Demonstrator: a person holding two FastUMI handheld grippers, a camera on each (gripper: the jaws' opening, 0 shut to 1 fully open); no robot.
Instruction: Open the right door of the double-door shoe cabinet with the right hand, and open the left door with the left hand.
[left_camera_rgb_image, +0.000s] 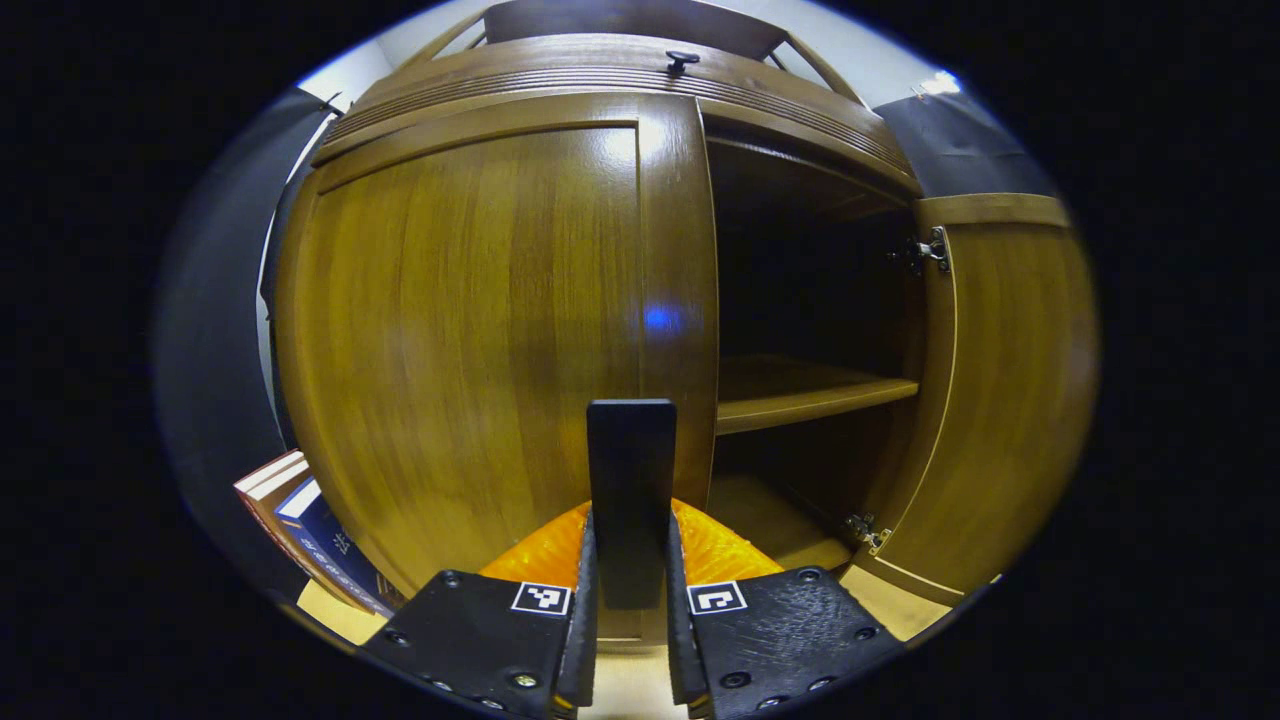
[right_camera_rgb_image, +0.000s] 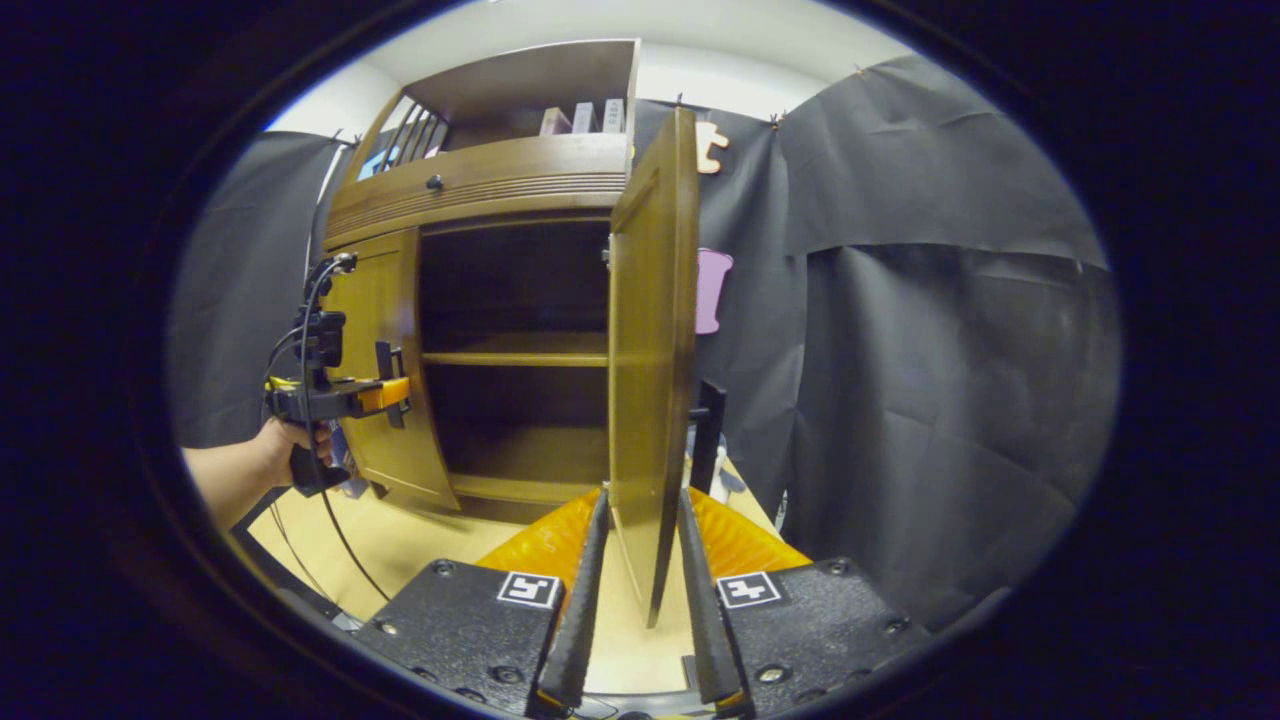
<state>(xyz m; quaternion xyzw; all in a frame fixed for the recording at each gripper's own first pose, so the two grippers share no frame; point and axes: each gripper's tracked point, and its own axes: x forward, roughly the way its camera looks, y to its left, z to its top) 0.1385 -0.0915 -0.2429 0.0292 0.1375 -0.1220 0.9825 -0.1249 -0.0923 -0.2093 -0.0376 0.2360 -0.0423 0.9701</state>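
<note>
Left gripper view, near field: your left gripper (left_camera_rgb_image: 631, 600) has both fingers pressed on the black handle (left_camera_rgb_image: 630, 480) of the left door (left_camera_rgb_image: 470, 330), which stands upright between the pads. That door is flush with the cabinet (left_camera_rgb_image: 600, 75) front, not yet swung.

At 3 o'clock from the handle the right compartment is exposed. One shelf (left_camera_rgb_image: 800, 395) crosses it at mid-height, with a floor board below. Both levels look bare, though the back is too dark to judge. The right door (left_camera_rgb_image: 1000, 400) stands swung out at 3 o'clock, its hinges (left_camera_rgb_image: 930, 250) visible at top and bottom.

At 8 o'clock, books (left_camera_rgb_image: 310, 535) lean beside the cabinet's lower left corner. A small knob (left_camera_rgb_image: 682, 60) sits on the drawer front at 12 o'clock.

Right gripper view, near field: your right gripper (right_camera_rgb_image: 640, 610) straddles the free edge of the right door (right_camera_rgb_image: 650, 360). The fingers lie close on either side of the panel, but I cannot tell whether both touch it. The door's black handle (right_camera_rgb_image: 708, 435) shows just past the panel at 1 o'clock.

Farther, at 9 o'clock, your hand (right_camera_rgb_image: 285, 445) holds the left gripper (right_camera_rgb_image: 385, 385) against the left door (right_camera_rgb_image: 385, 360). The open compartment between the doors shows its shelf (right_camera_rgb_image: 515, 357). Books (right_camera_rgb_image: 585, 117) stand in the top rack at 12 o'clock. Black cloth (right_camera_rgb_image: 950, 350) hangs just behind the open door.
</note>
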